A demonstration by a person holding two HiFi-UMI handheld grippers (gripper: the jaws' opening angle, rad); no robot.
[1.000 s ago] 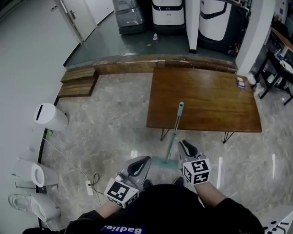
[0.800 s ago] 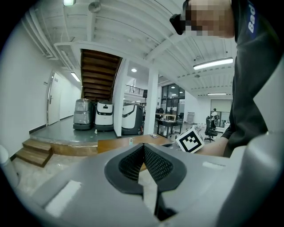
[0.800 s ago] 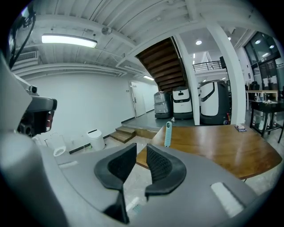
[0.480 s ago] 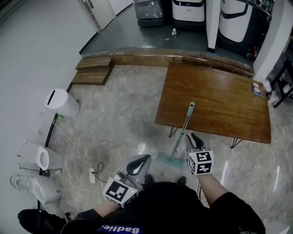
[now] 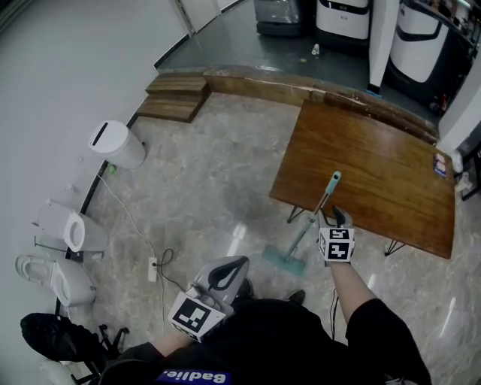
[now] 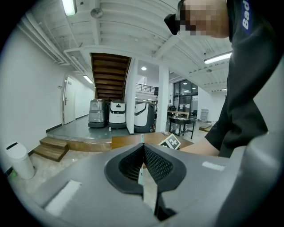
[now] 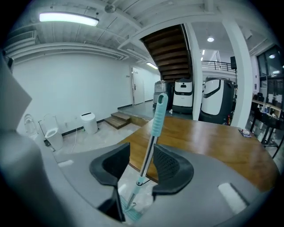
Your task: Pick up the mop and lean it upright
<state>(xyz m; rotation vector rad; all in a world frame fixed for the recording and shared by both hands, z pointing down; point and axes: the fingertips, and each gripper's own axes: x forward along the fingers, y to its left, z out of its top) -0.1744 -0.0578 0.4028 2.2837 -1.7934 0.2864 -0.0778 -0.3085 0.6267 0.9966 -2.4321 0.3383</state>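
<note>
Mop: leans upright on table; placed.
Right gripper: jaws just opening, handle loose between.
Left gripper: closed, empty.
Remaining: withdraw right gripper.

White letters on a blue strip across the person's black shirt read "Badlie". Big pale letters on the black sleeve start with "Ba"; the rest is cut off. A square black-and-white block-pattern marker sits on the left gripper, and another marker on the right gripper.
</note>
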